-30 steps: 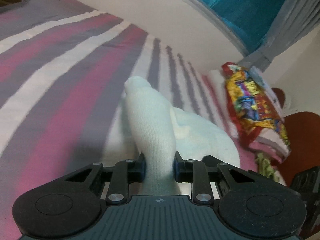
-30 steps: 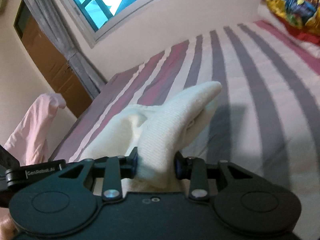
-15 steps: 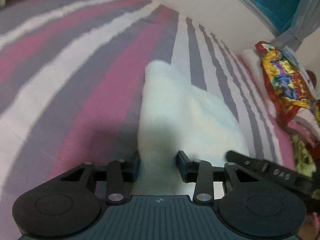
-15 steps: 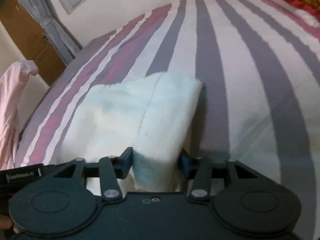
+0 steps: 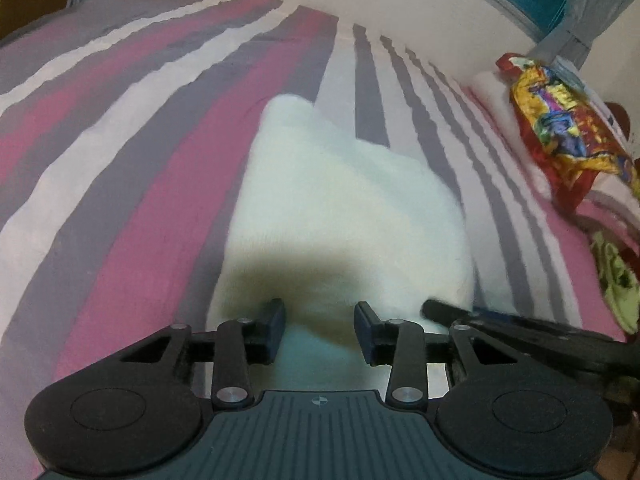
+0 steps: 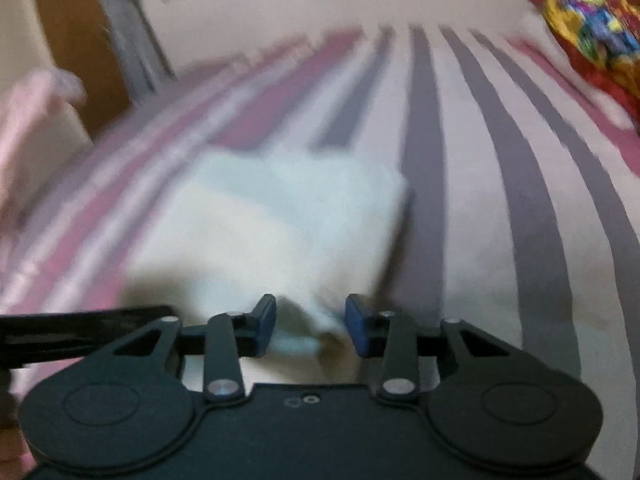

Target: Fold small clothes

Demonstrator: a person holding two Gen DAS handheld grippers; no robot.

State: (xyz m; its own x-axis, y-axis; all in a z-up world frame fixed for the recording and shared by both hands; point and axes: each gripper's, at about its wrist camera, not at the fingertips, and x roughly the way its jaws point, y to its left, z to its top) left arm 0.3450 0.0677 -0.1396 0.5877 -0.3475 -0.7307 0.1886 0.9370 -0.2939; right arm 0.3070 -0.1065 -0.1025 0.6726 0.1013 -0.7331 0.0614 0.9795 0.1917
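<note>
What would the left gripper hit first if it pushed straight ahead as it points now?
Probably the white knitted garment lying on the striped bedsheet; it already sits between the left gripper's parted jaws. Depth is unclear.

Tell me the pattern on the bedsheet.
The bedsheet has pink, grey and white stripes; the left wrist view shows it best.

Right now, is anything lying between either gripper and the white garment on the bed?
Nothing visible. The white garment lies on the striped bedspread directly ahead of the left gripper and the right gripper, its near edge between both pairs of parted jaws.
</note>
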